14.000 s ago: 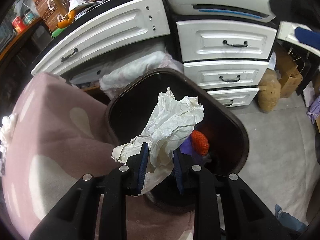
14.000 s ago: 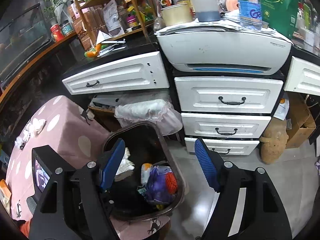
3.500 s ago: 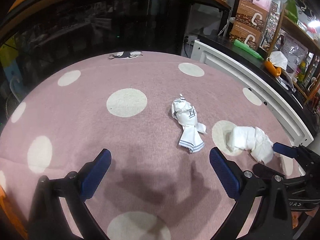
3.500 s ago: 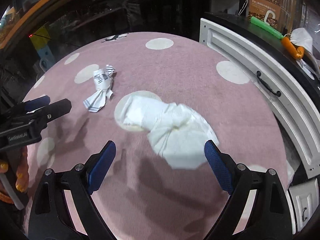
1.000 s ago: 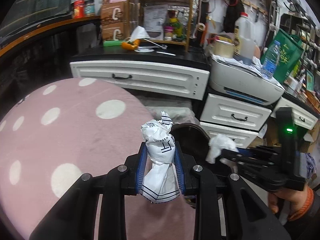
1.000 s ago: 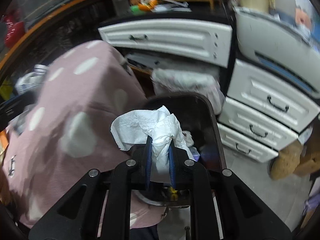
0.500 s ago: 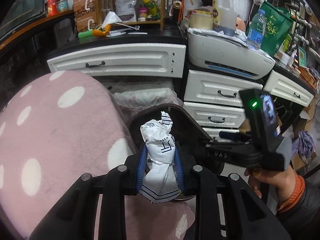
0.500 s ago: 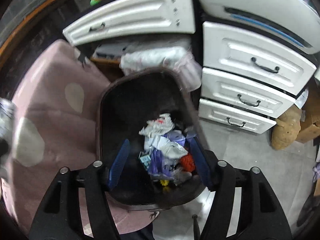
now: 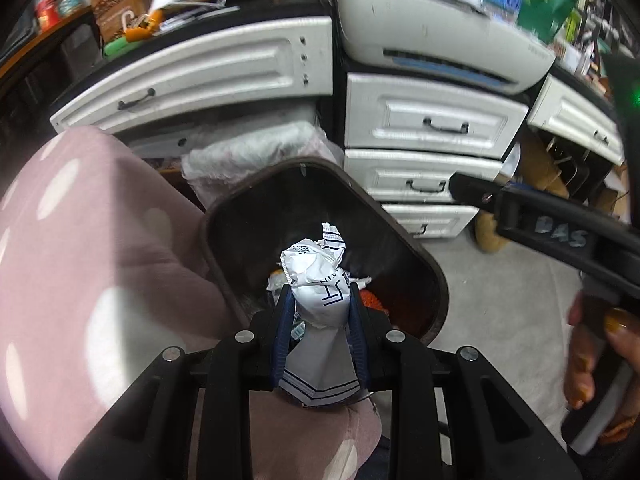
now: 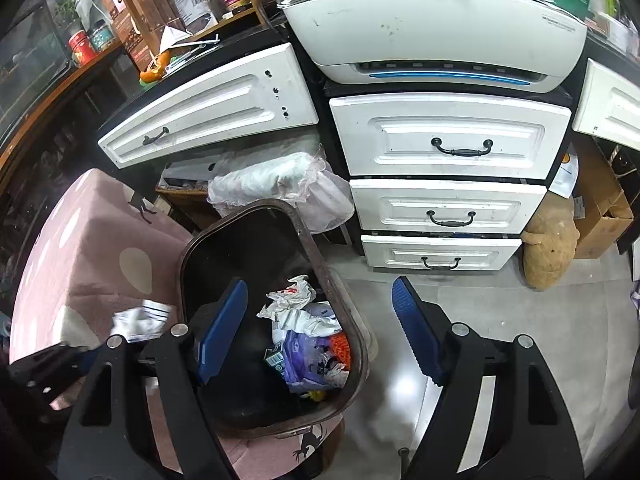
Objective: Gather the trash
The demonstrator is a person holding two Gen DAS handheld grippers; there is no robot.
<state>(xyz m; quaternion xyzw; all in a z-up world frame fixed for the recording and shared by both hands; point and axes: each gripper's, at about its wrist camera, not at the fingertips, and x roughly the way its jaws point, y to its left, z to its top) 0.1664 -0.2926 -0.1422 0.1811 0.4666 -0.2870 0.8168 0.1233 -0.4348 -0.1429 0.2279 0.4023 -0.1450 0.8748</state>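
At frame centre, the left gripper (image 9: 319, 322) clamps a crumpled white printed wrapper (image 9: 317, 304) above the dark brown plastic bin (image 9: 424, 276); the right gripper (image 10: 320, 330) gapes wide, empty.

The left gripper (image 9: 319, 334), which a few seconds ago hung open over the pink spotted table (image 9: 80, 240), has since clamped the white wrapper with dark stripes (image 9: 318, 300) and carried it from the tabletop to just over the dark bin (image 9: 420, 256). The right gripper (image 10: 320, 330) has let go of its crumpled white tissue (image 10: 298, 312), which now lies in the bin on the other trash, and its jaws have spread wide
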